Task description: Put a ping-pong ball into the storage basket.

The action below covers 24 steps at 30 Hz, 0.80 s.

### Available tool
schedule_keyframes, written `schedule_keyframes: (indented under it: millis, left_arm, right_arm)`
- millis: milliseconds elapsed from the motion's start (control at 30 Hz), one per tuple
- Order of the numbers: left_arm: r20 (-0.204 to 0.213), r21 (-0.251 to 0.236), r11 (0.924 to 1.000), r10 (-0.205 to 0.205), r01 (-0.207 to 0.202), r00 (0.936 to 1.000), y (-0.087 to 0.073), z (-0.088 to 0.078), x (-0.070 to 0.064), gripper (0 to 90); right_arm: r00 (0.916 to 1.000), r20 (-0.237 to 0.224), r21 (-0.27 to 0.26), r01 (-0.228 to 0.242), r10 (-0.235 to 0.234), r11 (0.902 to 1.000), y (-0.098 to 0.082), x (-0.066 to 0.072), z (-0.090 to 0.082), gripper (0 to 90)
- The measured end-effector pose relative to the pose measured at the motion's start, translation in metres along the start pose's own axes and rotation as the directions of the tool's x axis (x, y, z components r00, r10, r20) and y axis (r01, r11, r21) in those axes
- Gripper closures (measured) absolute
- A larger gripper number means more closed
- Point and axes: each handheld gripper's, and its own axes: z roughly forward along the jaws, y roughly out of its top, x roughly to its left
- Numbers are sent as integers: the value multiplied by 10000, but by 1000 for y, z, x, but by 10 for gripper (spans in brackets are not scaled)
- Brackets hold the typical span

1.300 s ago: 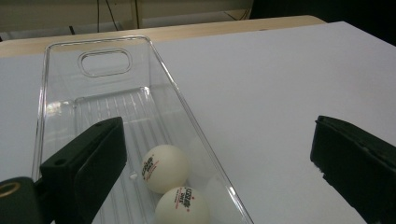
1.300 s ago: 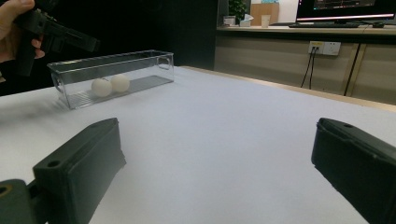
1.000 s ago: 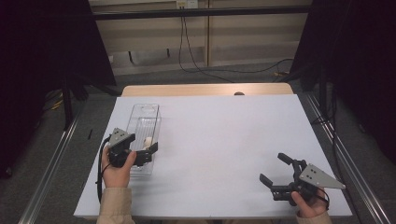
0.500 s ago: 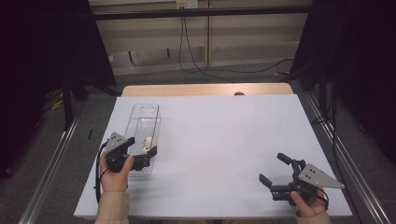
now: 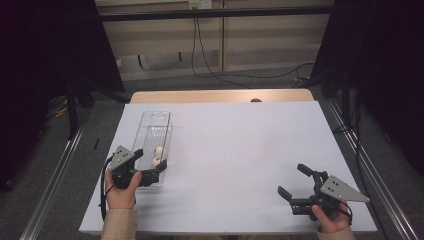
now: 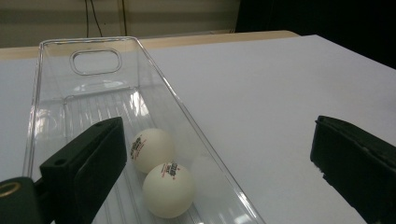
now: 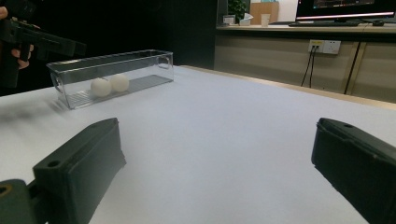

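A clear plastic bin [image 5: 156, 122] lies lengthwise at the table's left. Two white ping-pong balls [image 5: 158, 155] rest side by side in its near end; they appear as ball [image 6: 150, 148] and ball [image 6: 168, 189] in the left gripper view. My left gripper [image 5: 150, 162] hovers open over the bin's near end, one jaw above the bin and the other out past its right wall [image 6: 219, 135]. My right gripper [image 5: 292, 180] stands open near the front right of the table, holding nothing [image 7: 215, 135]. From there the bin [image 7: 140, 60] and the balls [image 7: 110, 85] are far off.
The white table top [image 5: 240, 150] stretches between the two grippers. A wooden strip [image 5: 220, 95] borders its far edge. Cables [image 5: 215, 70] lie on the floor beyond it. Metal rails [image 5: 55, 175] run along both sides of the table.
My left gripper has drawn back a little toward the person, along the bin's near end. The right gripper has stayed where it was.
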Motion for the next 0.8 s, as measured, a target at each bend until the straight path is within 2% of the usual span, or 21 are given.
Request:
schedule_keyframes:
  millis: [267,400,800]
  left_arm:
    - [92,-191,9998,54,-52,9999,-5,-5,2,37]
    - [168,-396,9992,-75,82,9998,-7,-8,3,37]
    - [147,-474,9989,43,-36,9999,-13,-14,4,37]
  right_arm:
    - [10000,29,-11,-14,14,10000,0,0,-1,12]
    - [10000,13,-10,-5,5,10000,0,0,-1,12]
    - [10000,4,-27,16,-16,10000,0,0,-1,12]
